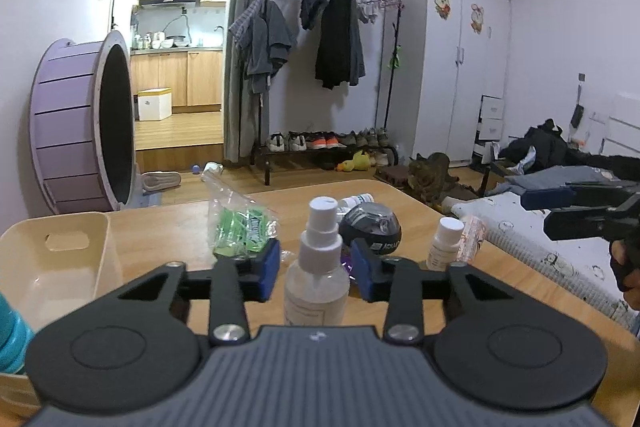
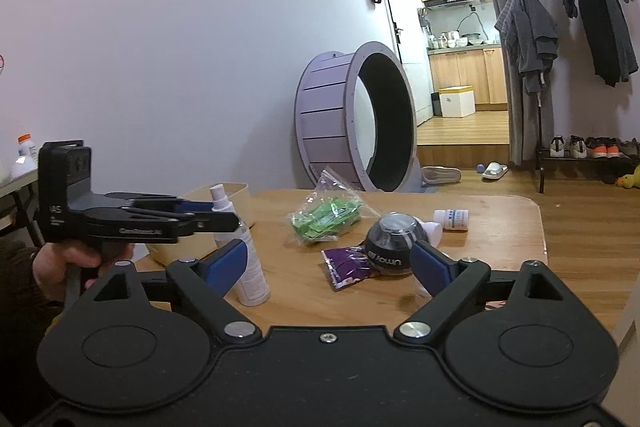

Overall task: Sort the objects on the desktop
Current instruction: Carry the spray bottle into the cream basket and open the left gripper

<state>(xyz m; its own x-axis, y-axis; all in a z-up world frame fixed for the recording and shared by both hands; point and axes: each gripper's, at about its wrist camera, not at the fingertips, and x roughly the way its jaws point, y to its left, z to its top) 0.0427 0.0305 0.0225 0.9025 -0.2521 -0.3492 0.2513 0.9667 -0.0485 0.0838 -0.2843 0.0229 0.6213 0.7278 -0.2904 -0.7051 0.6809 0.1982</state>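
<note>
The left gripper (image 1: 316, 269) has its blue fingers (image 1: 267, 269) spread on either side of an upright clear spray bottle (image 1: 318, 267) on the wooden table (image 1: 168, 227); a gap shows on both sides, so they seem not to touch it, though the side view is too cramped to be sure. The right gripper (image 2: 330, 265) hovers over the table with its fingers (image 2: 224, 263) wide apart and holding nothing; a black ball (image 2: 390, 243) lies just beside the right-hand one. A purple packet (image 2: 346, 265) touches the ball, a bag of green sachets (image 2: 326, 217) lies behind, and a small white bottle (image 2: 452, 219) lies on its side. A cream bin (image 1: 52, 259) stands at the table's left edge.
</note>
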